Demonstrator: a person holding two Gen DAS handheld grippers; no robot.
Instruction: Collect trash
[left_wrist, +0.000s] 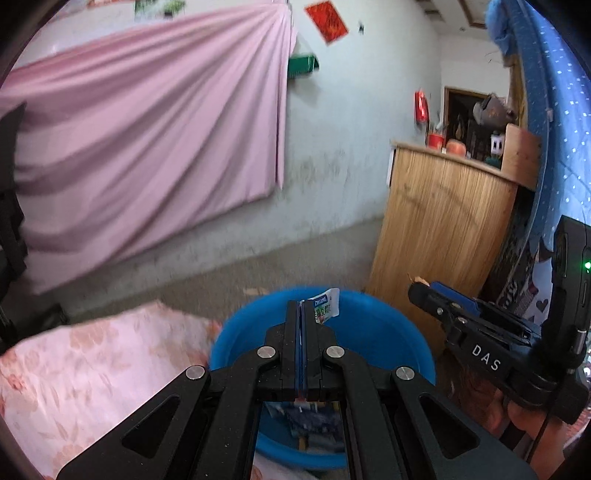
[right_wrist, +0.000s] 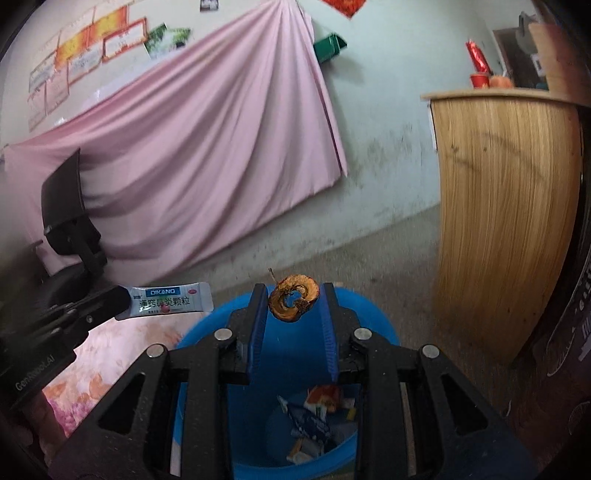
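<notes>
A blue plastic basin (left_wrist: 240, 332) sits below both grippers, with several wrappers (right_wrist: 314, 417) lying in its bottom. My left gripper (left_wrist: 301, 308) is shut on a white and blue sachet (left_wrist: 327, 306), held by one end above the basin's near-left side; the sachet (right_wrist: 170, 301) sticks out sideways from the left gripper (right_wrist: 123, 299) in the right wrist view. My right gripper (right_wrist: 294, 287) is shut on a curled, dried orange peel (right_wrist: 293, 299), pinched between its blue pads (right_wrist: 260, 321) over the basin (right_wrist: 380, 325). The right gripper (left_wrist: 421, 291) hovers at the basin's right rim.
A pink floral cloth (left_wrist: 92, 369) lies left of the basin. A wooden cabinet (right_wrist: 506, 221) stands close on the right, with small items on top. A pink sheet (left_wrist: 147, 147) hangs on the far wall above bare concrete floor (left_wrist: 277, 266). Blue dotted fabric (left_wrist: 554, 129) hangs far right.
</notes>
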